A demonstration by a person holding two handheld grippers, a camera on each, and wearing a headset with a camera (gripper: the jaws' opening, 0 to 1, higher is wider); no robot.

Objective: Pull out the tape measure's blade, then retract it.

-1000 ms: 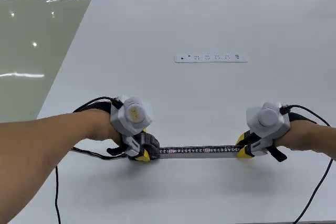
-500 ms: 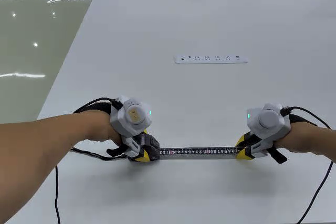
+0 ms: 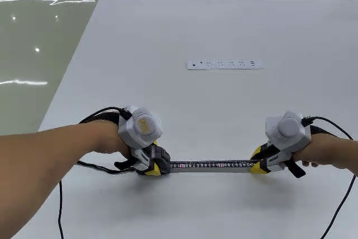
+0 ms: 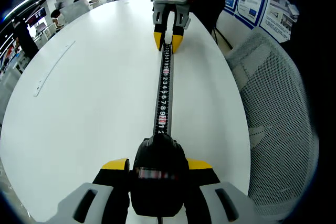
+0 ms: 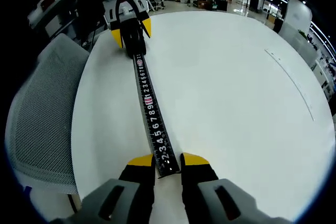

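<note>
A black tape measure case (image 3: 160, 162) rests on the white table (image 3: 224, 26) near its front edge, with my left gripper (image 3: 153, 168) shut on it. The left gripper view shows the case (image 4: 159, 174) held between the yellow-tipped jaws. From the case the numbered blade (image 3: 211, 164) runs flat along the table to my right gripper (image 3: 258, 165), which is shut on the blade's tip. The right gripper view has that blade (image 5: 149, 106) pinched between the right gripper's (image 5: 167, 160) yellow tips. The blade (image 4: 164, 80) lies straight between the two grippers.
A white power strip (image 3: 224, 64) lies flat at mid-table, well beyond the blade. Black cables (image 3: 335, 205) trail from both grippers towards the front edge. A grey mesh chair (image 4: 268, 103) stands just off that edge. The floor lies to the left of the table.
</note>
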